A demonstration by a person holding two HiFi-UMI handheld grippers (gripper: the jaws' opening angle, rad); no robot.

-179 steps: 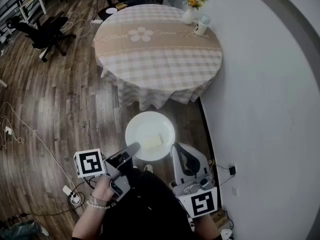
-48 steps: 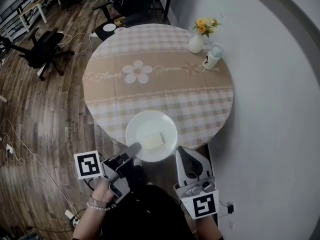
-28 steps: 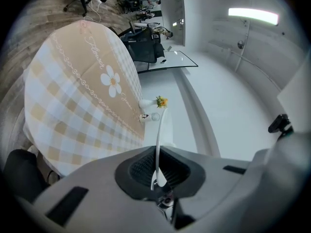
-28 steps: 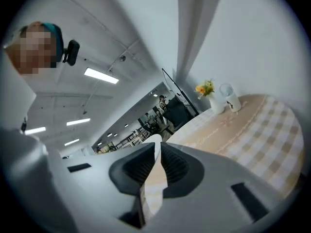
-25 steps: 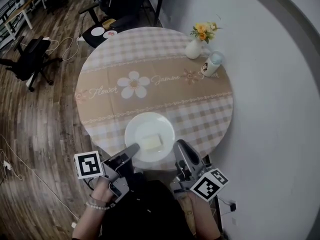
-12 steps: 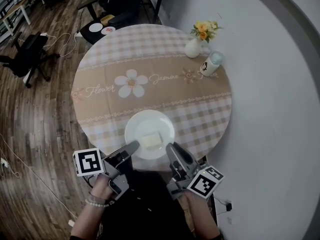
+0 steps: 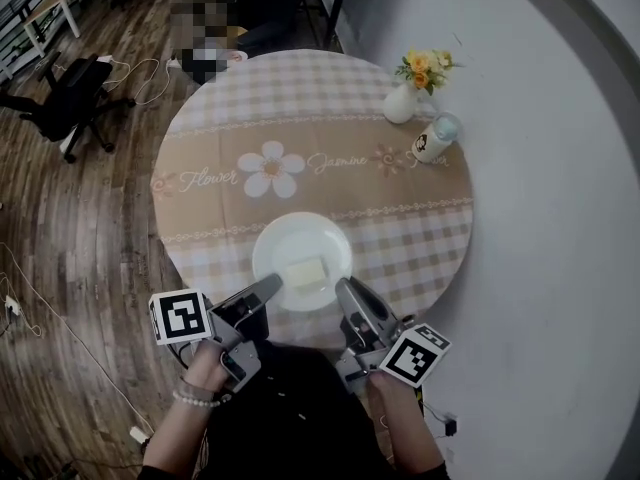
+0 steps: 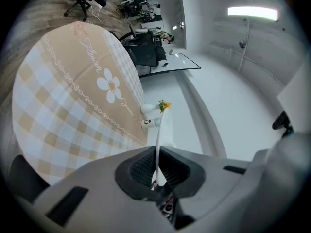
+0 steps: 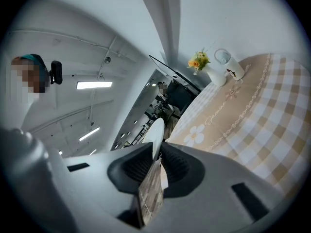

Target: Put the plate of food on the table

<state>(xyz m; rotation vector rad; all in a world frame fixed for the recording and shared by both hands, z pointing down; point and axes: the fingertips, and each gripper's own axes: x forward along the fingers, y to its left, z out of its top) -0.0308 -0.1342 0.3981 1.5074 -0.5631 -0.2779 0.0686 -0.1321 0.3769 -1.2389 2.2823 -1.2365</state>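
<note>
A white plate (image 7: 302,258) carries a pale yellow block of food (image 7: 305,271). It is over the near part of the round table (image 7: 230,128) with a beige checked cloth; whether it touches the cloth I cannot tell. My left gripper (image 7: 270,287) is shut on the plate's near-left rim and my right gripper (image 7: 346,289) on its near-right rim. In the left gripper view the plate's rim (image 8: 158,135) shows edge-on between the pads of the left gripper (image 8: 158,171). In the right gripper view the plate's rim (image 9: 156,132) sits between the pads of the right gripper (image 9: 156,159).
A white vase with yellow flowers (image 7: 404,103) and a glass cup (image 7: 435,138) stand at the table's far right. A white wall (image 7: 560,218) runs close along the right. An office chair (image 7: 60,108) and cables (image 7: 20,298) are on the wooden floor at left.
The plate has been carried from above the floor to over the table's near edge, then a little further in. The right gripper's marker cube has tilted. Both grippers kept hold.
</note>
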